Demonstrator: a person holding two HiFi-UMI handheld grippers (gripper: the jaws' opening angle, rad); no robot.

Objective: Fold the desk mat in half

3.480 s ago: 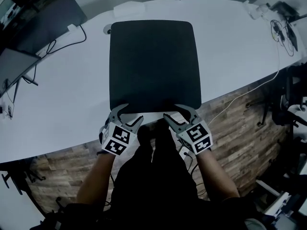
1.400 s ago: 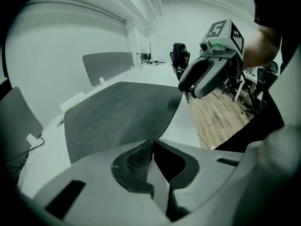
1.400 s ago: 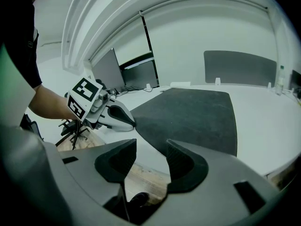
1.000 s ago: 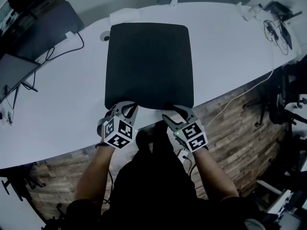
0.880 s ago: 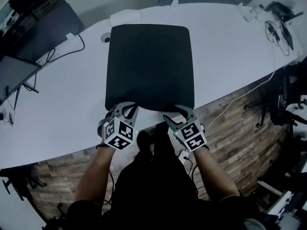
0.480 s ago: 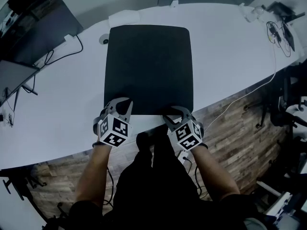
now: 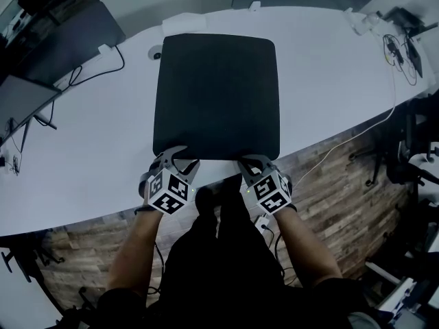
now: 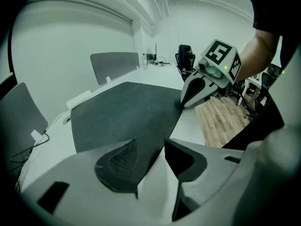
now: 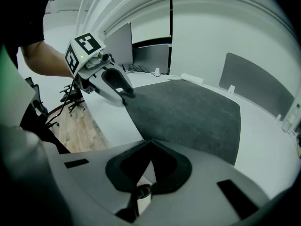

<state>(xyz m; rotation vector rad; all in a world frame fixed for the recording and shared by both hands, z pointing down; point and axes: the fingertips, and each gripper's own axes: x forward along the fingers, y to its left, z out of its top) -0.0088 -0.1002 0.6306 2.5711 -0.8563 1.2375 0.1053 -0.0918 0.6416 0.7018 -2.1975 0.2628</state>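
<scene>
Two corners of the near short edge decide the coming move, and only one of them looks caught. At the left, the left hand-held gripper (image 7: pixel 182 157) sits at the near-left corner with its jaws spread. They have just been opening, and its own view shows the mat's edge running through the gap with neither pad pressing on it. The desk mat (image 7: pixel 216 94) lies flat and unfolded on the white tabletop (image 7: pixel 329 67). Its long axis runs straight away from the person, its near edge lies just inside the tabletop's near rim, and its far edge is well apart from both grippers. From either gripper the whole mat lies ahead, so the fold line would cross it side to side about midway along. At the right, the right hand-held gripper (image 7: pixel 250 162) is on the near-right corner with its jaws pressed together, having just been closing. Its tips meet right on the mat's rim and seem to pinch it, though the bite looks thin. Both hands are equally near the edge, so I judge the left one must close on its corner before the edge can be lifted evenly towards the far side.
</scene>
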